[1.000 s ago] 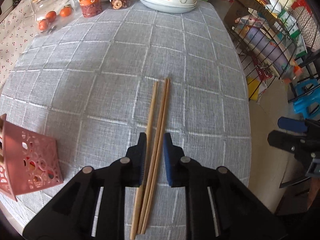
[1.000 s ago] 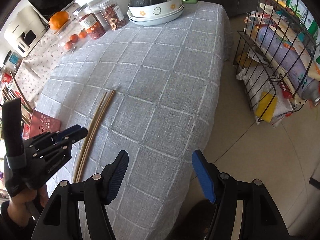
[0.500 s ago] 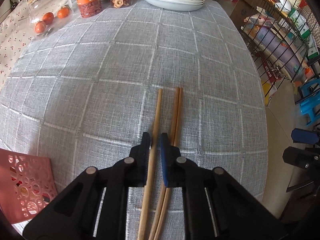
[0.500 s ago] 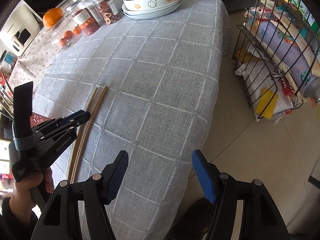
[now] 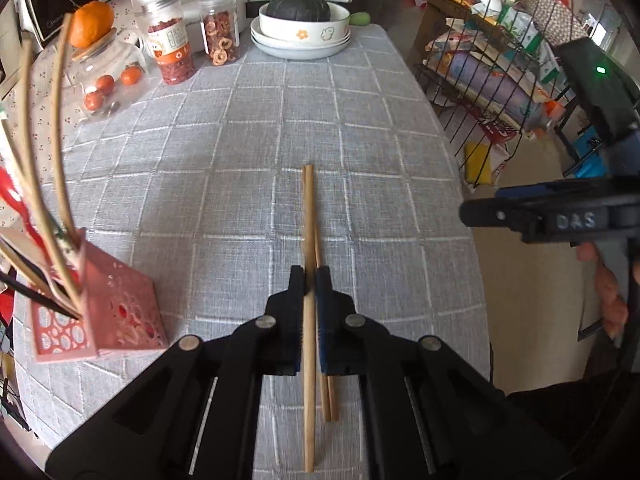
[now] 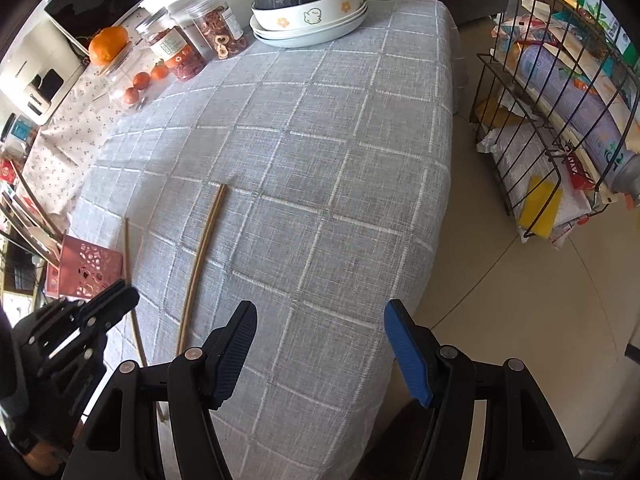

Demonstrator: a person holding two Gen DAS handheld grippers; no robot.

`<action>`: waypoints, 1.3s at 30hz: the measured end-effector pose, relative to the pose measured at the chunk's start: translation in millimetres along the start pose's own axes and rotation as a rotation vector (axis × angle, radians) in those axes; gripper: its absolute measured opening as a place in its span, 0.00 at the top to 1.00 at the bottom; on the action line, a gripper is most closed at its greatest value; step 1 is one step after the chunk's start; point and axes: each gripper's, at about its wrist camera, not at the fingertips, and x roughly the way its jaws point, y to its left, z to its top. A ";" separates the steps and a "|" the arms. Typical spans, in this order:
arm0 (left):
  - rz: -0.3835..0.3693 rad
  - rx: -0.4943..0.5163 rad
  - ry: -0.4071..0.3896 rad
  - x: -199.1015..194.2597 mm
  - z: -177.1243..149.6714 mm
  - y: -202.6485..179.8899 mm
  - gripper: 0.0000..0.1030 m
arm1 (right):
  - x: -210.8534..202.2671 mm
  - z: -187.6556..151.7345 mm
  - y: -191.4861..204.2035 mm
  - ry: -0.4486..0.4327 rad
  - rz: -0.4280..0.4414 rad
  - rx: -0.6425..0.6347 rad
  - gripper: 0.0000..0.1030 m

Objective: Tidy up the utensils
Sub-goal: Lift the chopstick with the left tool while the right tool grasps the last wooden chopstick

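Left wrist view, from left to right: your pink utensil holder (image 5: 100,316) stands at the near left of the grey checked tablecloth (image 5: 240,160), with utensils leaning out of it. Your left gripper (image 5: 309,280) has just closed and pinches one wooden chopstick (image 5: 308,344), lifted clear of the cloth. Two more chopsticks (image 5: 326,396) lie on the cloth just right of it. In the right wrist view, your right gripper (image 6: 320,328) hangs spread and empty over the table's near right edge.
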 end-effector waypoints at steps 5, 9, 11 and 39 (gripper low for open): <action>-0.022 0.005 -0.077 -45.5 -14.7 9.6 0.94 | 7.0 5.4 19.6 0.002 0.001 -0.008 0.35; -0.029 0.001 -0.129 -75.5 -25.5 21.2 0.94 | 18.8 10.5 37.6 0.016 0.003 -0.013 0.35; -0.032 -0.013 -0.151 -87.6 -30.4 28.3 0.94 | 26.4 13.6 48.7 0.022 -0.001 -0.019 0.35; -0.032 -0.130 -0.259 -146.3 -58.1 91.0 0.94 | 94.4 29.2 116.3 0.053 0.011 -0.044 0.91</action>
